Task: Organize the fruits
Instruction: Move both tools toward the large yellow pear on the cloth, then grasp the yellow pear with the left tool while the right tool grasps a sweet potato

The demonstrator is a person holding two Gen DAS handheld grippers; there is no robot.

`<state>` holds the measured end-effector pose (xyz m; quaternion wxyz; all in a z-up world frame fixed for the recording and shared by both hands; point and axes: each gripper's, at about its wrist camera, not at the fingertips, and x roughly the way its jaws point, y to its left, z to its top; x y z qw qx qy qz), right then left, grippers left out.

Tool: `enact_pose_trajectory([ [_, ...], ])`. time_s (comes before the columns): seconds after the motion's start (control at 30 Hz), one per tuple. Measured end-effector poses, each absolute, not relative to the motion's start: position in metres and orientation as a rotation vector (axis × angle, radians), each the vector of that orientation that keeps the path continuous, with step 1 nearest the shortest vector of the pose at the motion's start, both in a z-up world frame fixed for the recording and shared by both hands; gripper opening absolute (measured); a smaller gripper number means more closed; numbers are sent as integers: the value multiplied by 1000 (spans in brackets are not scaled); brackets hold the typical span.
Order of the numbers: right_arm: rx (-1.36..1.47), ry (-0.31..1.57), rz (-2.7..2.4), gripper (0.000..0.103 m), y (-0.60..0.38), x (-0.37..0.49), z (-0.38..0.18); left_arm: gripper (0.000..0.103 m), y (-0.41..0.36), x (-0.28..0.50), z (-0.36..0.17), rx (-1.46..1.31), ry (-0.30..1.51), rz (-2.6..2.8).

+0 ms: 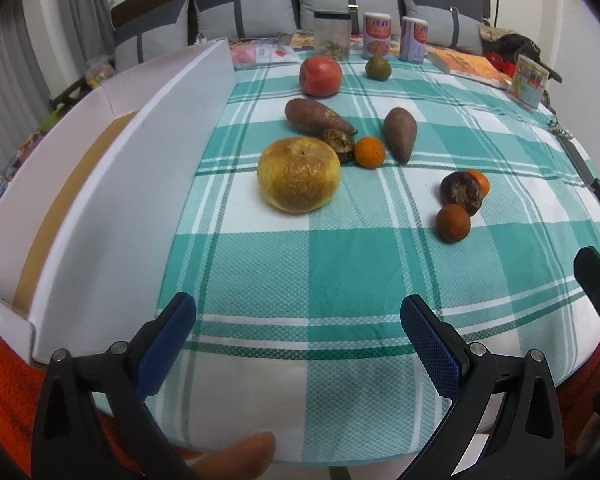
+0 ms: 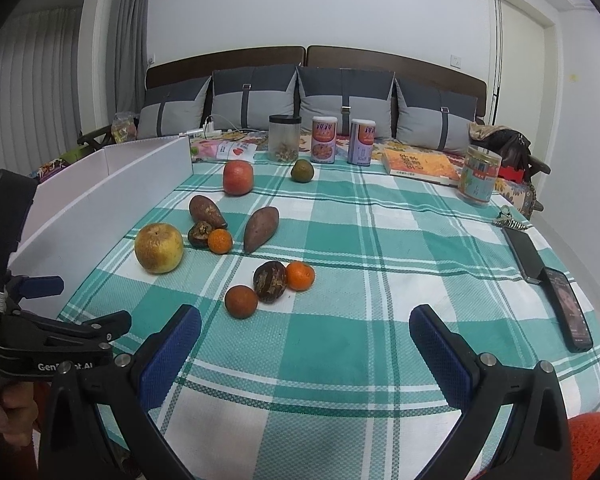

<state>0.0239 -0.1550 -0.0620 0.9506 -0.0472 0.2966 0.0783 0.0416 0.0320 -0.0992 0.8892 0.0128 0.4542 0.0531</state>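
- Left hand-held gripper (image 1: 298,344) and right hand-held gripper (image 2: 305,346): both spread wide, empty, hovering over the checked cloth (image 2: 380,280).
- Fruits (image 2: 159,248) all lie on cloth, right of the white box (image 1: 112,184).
- Box shows no fruit; judged: sorting not begun.

Home bedroom. Bed (image 2: 380,300) covered with a teal-and-white checked cloth (image 2: 340,340); far side, dark wooden headboard (image 2: 300,56) with four grey cushions (image 2: 346,96) leaning against it. Grey curtains (image 2: 116,40) at far left, white door (image 2: 516,60) at far right, plain white walls. Household clutter along the far edge of the bed: food canisters (image 2: 323,139), a book (image 2: 420,166), a clear jar (image 2: 285,138). Phone (image 2: 572,312) lying at right.
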Motion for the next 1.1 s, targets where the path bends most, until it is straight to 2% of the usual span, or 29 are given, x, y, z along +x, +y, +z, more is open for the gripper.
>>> enact_pose_trajectory([
  [0.47,-92,649,164,103,-154,32,-73,102,30,57,-140,2,1033,66],
  [0.97,-18,837,150,103,-167,56,-108,103,39,59,-142,-10,1014,-27],
  [1.03,-14,839,157,103,-167,56,-108,102,43,66,-138,-16,1040,-24],
  [1.1,-12,832,168,103,-166,55,-106,102,52,74,-124,-53,992,-32],
])
